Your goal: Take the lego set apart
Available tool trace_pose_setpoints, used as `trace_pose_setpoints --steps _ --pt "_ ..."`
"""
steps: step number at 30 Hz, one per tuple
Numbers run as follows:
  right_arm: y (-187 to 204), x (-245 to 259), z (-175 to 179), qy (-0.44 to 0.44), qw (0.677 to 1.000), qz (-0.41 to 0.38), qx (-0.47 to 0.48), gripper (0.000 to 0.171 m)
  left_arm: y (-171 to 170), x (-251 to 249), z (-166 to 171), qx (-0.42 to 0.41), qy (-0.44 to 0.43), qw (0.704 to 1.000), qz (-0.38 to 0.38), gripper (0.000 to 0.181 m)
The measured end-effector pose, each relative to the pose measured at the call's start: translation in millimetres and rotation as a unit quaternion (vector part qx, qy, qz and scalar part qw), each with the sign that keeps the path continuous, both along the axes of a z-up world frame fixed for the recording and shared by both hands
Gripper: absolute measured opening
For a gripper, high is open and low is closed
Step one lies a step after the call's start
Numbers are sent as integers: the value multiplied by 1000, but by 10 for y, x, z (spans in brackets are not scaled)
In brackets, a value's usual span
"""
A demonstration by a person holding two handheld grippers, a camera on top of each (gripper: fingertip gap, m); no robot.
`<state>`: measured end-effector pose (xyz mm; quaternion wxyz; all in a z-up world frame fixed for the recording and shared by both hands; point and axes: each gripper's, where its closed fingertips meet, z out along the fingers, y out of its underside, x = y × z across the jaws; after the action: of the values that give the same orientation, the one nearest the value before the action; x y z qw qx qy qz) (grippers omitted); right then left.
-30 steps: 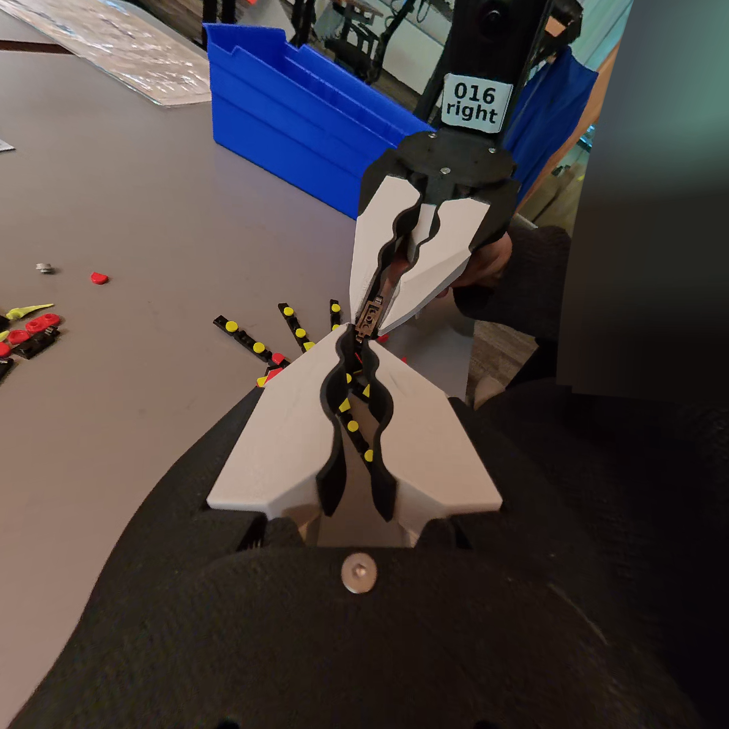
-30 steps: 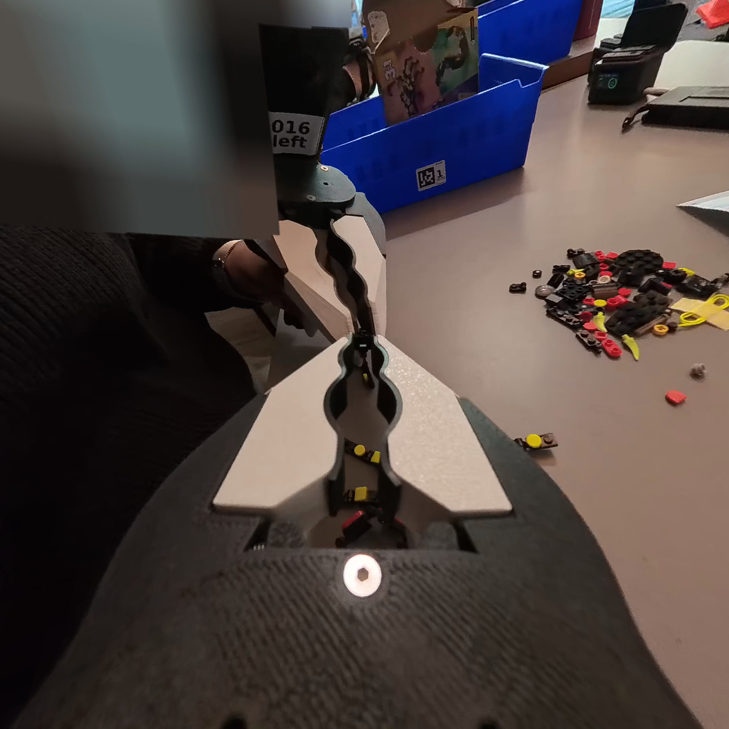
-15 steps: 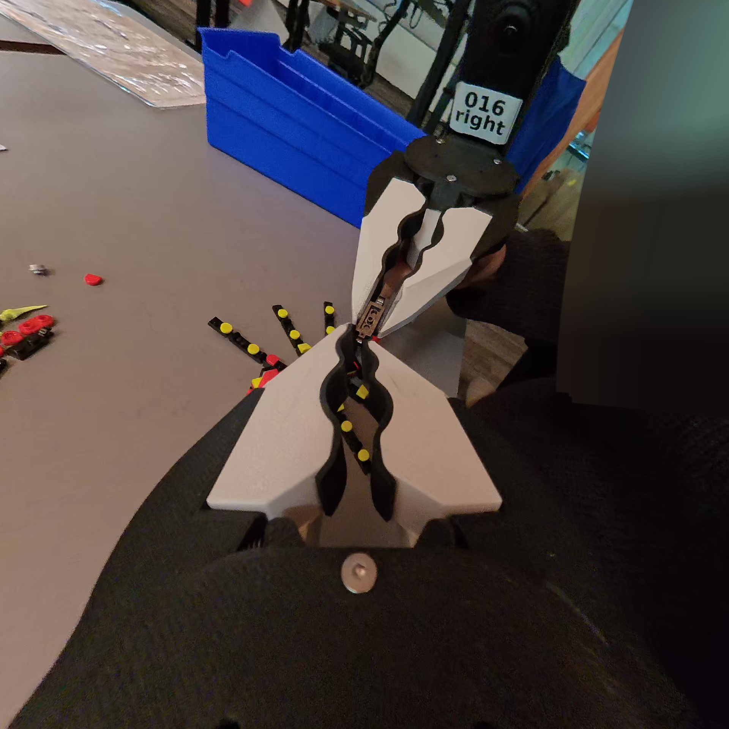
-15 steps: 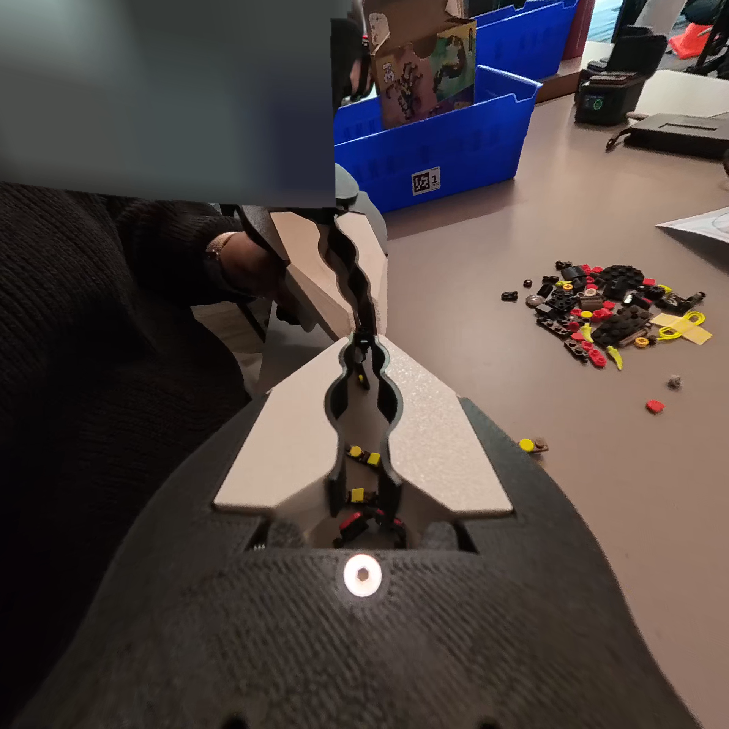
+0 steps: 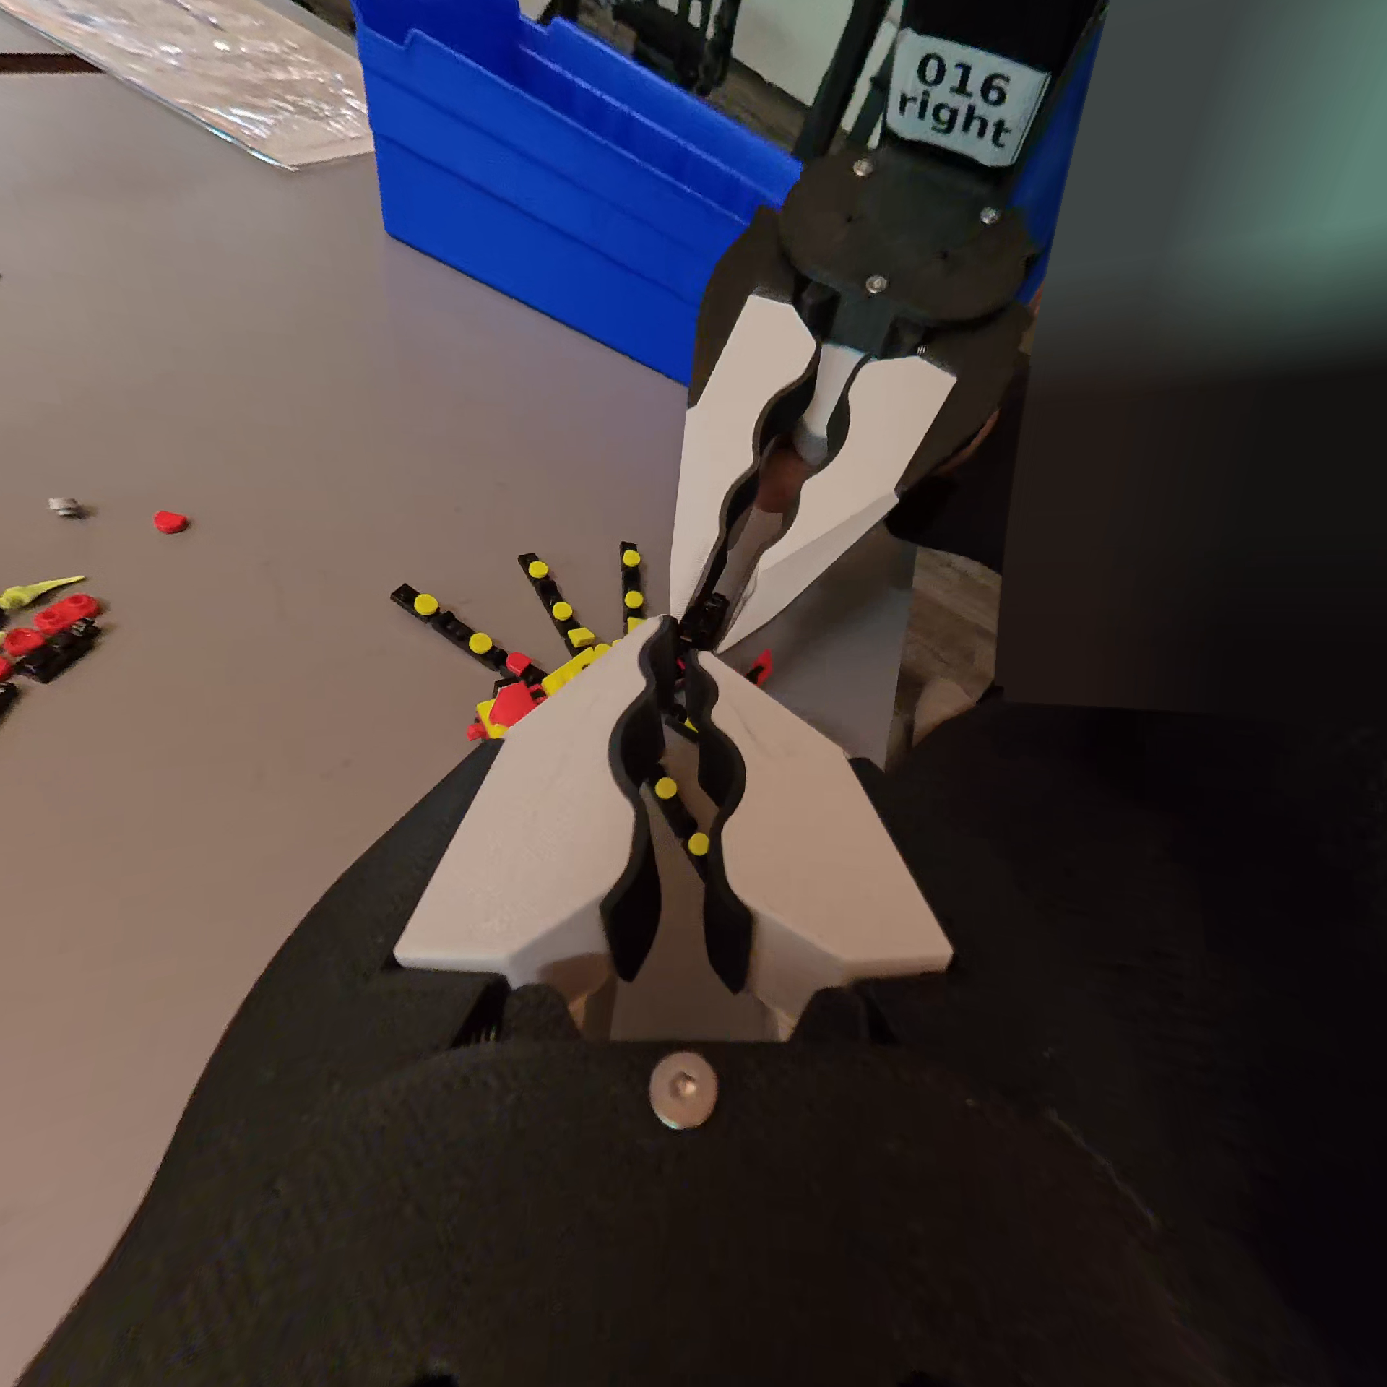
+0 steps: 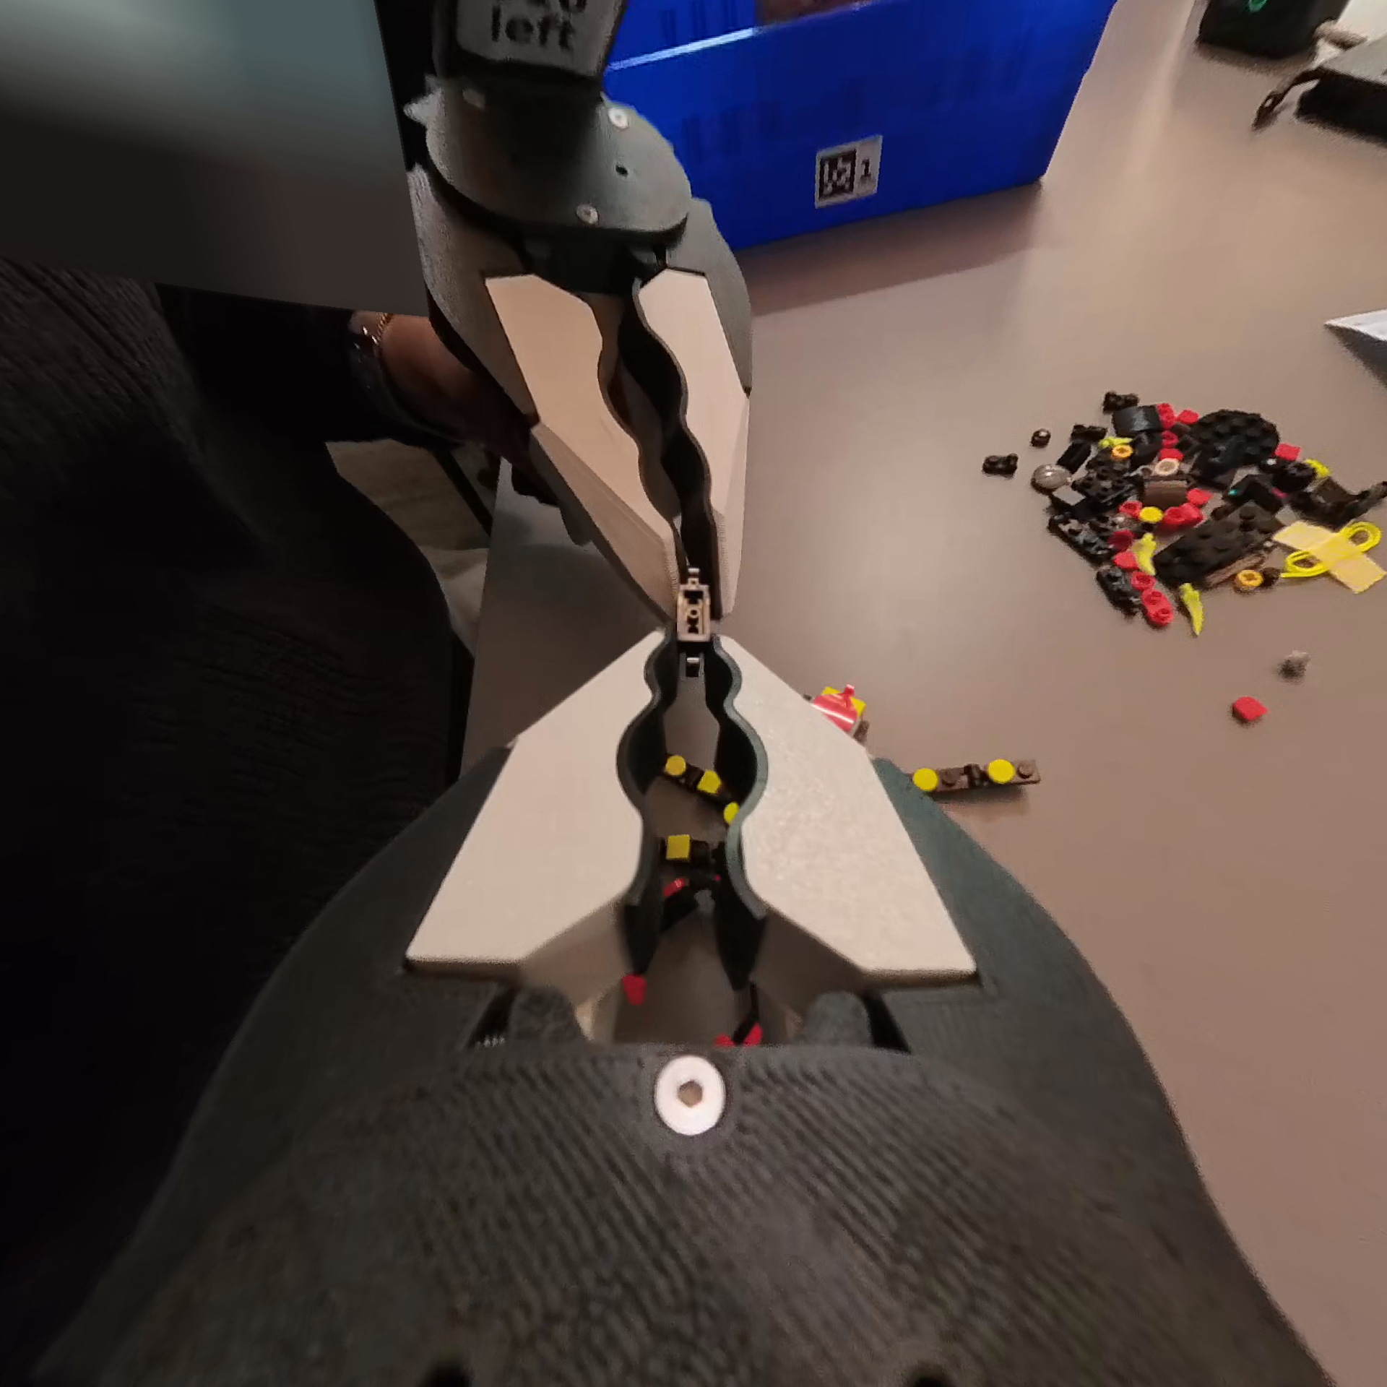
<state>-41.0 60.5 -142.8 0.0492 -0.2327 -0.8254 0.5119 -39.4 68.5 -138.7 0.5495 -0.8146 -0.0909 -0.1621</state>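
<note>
Black and grey plastic, a small lego piece [image 6: 692, 612] sits pinched at the very tips of both grippers, which meet nose to nose above the table edge. The left gripper [image 5: 670, 647] has its fingers pressed together on one end of the piece; the right gripper [image 6: 689, 651] clamps the other end, its fingers closed at the tips with only the wavy hollows behind them showing gaps.

Compared with half a second ago, both tools have come closer to each other's cameras and fill more of each view, and the piece has turned: in the left wrist view it now shows a dark face [image 5: 704, 617] instead of the pale printed one.

Below and behind the fingertips lies the rest of the lego set [image 5: 525, 660], black strips with yellow studs fanned out around a red and yellow core, resting on the grey table [image 5: 225, 360]. Well to the right of the right gripper's fingers sits a pile of loose parts [image 6: 1201, 503], with a single red bit [image 6: 1248, 709] nearer. A blue bin [image 5: 540, 188] stands beyond the fingertips. Bare tabletop stretches between the set and the pile; the table edge runs just beside the grippers on the person's side.
</note>
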Motion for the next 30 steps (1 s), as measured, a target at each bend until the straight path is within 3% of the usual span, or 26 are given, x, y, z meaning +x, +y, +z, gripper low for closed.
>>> trace_pose_setpoints --steps 3,5,7,11,19,30 --pt "54 -14 -148 -5 999 -7 46 6 -8 -49 90 23 2 1000 11 0" --pt "88 15 -377 -13 996 -1 84 7 -41 -89 355 75 -40 996 16 0" --pt "-25 49 -258 -16 999 11 45 7 -75 -140 261 45 -12 998 28 0" --pt "57 -92 -189 -22 999 -29 22 7 -92 -201 212 52 -56 997 30 0" --pt "152 -166 69 -184 963 -55 -190 6 -52 -139 26 29 -113 993 5 0" --pt "-25 -136 157 -191 954 -46 -228 6 -22 -147 182 92 -207 974 7 1"
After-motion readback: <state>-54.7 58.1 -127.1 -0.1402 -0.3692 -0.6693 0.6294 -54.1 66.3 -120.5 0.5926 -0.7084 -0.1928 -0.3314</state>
